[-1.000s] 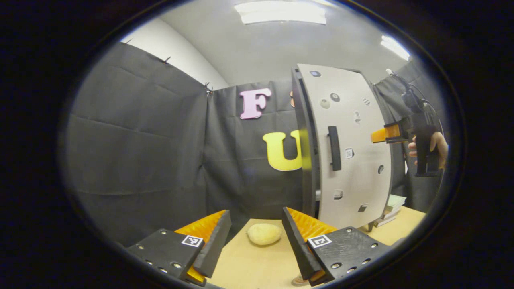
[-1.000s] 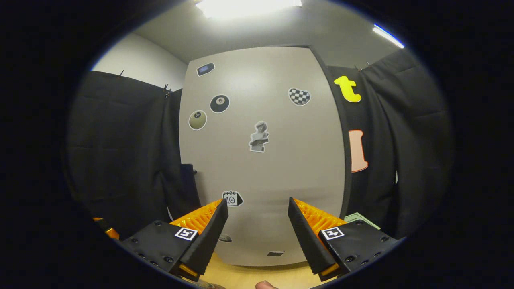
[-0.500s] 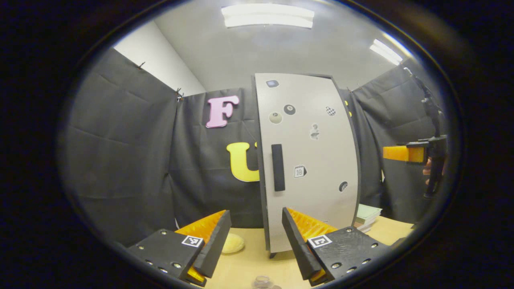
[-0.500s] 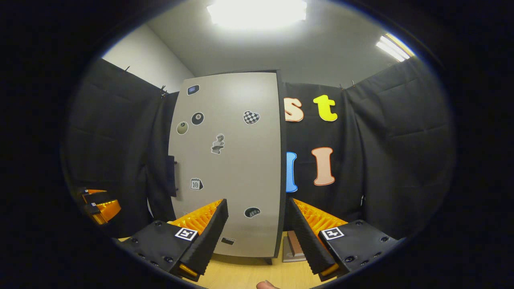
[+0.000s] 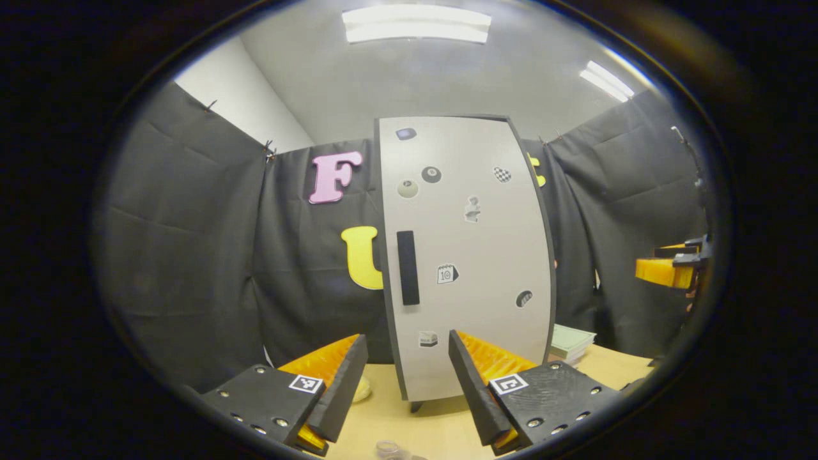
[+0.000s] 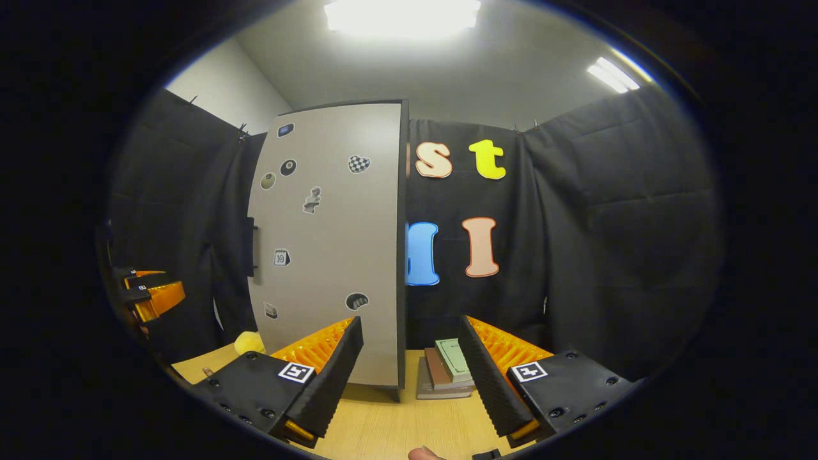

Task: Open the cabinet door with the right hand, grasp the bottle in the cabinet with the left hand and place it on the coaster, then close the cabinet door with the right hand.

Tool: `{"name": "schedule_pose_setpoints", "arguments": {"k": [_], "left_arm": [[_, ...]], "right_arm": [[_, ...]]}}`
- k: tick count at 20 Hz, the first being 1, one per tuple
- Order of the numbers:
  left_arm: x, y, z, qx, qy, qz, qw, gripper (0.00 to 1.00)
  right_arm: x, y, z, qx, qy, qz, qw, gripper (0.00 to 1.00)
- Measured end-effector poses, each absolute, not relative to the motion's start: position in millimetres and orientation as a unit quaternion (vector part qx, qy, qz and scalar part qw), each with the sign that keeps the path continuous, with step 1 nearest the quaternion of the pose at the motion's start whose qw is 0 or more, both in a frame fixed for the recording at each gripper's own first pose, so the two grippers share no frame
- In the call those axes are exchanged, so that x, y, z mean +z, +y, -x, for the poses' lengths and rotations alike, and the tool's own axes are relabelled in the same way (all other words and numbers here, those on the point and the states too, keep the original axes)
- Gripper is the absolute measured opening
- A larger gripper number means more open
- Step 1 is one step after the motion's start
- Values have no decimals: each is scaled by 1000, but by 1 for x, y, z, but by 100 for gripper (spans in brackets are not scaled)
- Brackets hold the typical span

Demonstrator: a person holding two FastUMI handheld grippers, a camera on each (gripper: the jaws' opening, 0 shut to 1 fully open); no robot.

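Note:
The tall grey cabinet door (image 5: 473,255) with stickers and a dark vertical handle (image 5: 408,267) stands shut, facing my left gripper (image 5: 406,340), which is open, holds nothing and sits well back from it. At the bottom edge, between its fingers, the clear round top of the bottle (image 5: 386,448) peeks in. My right gripper (image 6: 409,324) is open and bare, off to the right of the cabinet door (image 6: 332,243). The right gripper (image 5: 668,268) also shows far right in the left gripper view. The left gripper (image 6: 150,297) also shows far left in the right gripper view.
A yellow rounded lump (image 6: 249,343) lies on the wooden table (image 6: 383,421) left of the cabinet. A small stack of books (image 6: 447,370) lies to the cabinet's right, against the black cloth wall. A fingertip (image 6: 422,453) shows at the bottom edge.
The door, ajar a second ago, has swung flush shut. Both grippers have drawn back from the cabinet, the right one moving off to the right.

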State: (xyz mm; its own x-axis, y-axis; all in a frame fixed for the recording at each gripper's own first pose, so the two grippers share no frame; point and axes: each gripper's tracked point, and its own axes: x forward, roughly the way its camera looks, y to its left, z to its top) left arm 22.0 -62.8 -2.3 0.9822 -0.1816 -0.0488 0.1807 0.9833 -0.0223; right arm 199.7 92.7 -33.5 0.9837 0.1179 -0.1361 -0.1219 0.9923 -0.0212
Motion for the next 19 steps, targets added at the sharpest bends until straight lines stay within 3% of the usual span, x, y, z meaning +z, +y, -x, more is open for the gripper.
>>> {"name": "schedule_pose_setpoints", "arguments": {"k": [10,11,15,16,17,18,19], "left_arm": [[1,-56,-17,-82,23,1,996,79],[1,-55,-16,-80,24,2,997,79],[0,-45,-16,-76,24,4,997,79],[0,-43,-16,-74,24,4,997,79],[1,-42,-15,-74,24,3,997,79],[1,-42,-16,-74,23,4,997,79],[1,-41,-16,-74,23,4,997,79]], "right_arm": [[-43,80,-186,47,82,8,996,96],[-42,81,-186,46,80,8,996,92],[-41,85,-188,43,79,7,996,96],[-40,86,-187,42,79,7,996,92],[-39,87,-187,41,77,6,996,96],[-38,88,-186,41,77,5,996,92],[-37,89,-185,40,76,4,996,96]]}}
